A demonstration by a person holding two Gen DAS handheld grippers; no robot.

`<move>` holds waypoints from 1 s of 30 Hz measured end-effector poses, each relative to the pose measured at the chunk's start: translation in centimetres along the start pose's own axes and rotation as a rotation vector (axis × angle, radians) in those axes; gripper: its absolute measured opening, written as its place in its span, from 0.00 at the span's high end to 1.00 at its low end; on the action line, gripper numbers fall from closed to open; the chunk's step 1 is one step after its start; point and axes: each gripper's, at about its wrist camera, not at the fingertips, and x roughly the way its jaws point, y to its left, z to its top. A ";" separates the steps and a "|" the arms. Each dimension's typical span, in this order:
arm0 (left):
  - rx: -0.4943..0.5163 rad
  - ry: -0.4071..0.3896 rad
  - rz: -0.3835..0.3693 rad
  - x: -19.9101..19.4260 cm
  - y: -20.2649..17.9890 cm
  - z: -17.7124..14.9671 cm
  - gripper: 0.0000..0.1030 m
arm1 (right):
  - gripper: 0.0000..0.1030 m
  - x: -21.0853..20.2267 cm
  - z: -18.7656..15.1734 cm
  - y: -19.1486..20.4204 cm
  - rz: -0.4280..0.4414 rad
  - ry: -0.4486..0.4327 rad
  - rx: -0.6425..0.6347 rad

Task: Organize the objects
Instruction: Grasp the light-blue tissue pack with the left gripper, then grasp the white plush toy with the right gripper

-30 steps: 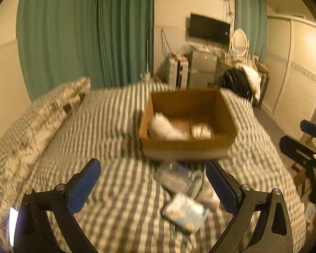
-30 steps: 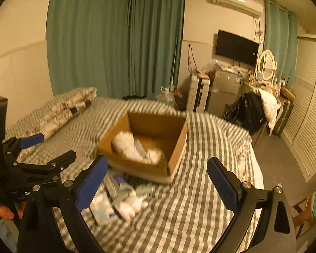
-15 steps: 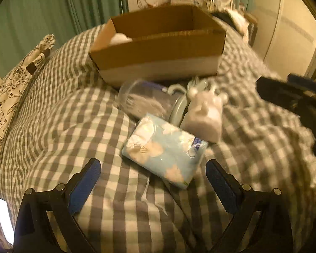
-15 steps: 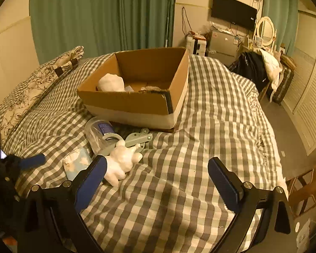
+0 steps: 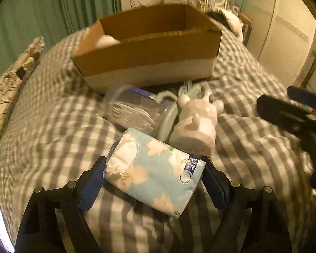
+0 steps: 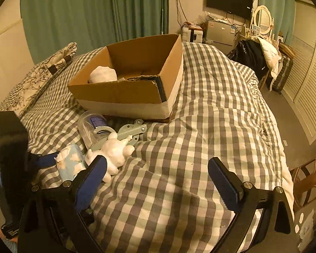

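Observation:
A light-blue flowered tissue pack [image 5: 153, 172] lies on the checked bed, between the two fingers of my left gripper [image 5: 153, 181]; the jaws stand wide around it and I cannot tell whether they touch it. It also shows in the right wrist view [image 6: 70, 164]. Behind it lie a white plush toy [image 5: 194, 122], a clear plastic jar [image 5: 130, 111] and a grey tool [image 6: 130, 131]. An open cardboard box [image 6: 126, 92] holds a white bundle [image 6: 103, 74]. My right gripper [image 6: 158, 179] is open and empty over the bedcover.
A flowered pillow [image 6: 38, 76] lies at the bed's left. To the right past the bed's edge [image 6: 284, 151] are a wooden stool [image 6: 305, 181], a louvred wardrobe [image 6: 309, 88] and cluttered furniture along the far wall. Green curtains [image 6: 94, 14] hang behind.
My left gripper has dropped and moved forward until its fingers flank the tissue pack. My right gripper has come down closer to the bed and the box.

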 end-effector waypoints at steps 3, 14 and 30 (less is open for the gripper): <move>-0.020 -0.039 0.017 -2.2 0.8 -0.2 0.15 | 0.06 -0.4 0.1 0.6 -0.002 -0.006 -0.016; -0.154 -0.106 0.140 -4.0 7.5 2.0 0.15 | 0.06 3.0 0.8 6.6 0.023 0.078 -0.180; -0.180 -0.080 0.083 -2.4 8.5 1.8 0.15 | 0.22 8.2 -0.1 9.4 -0.005 0.215 -0.262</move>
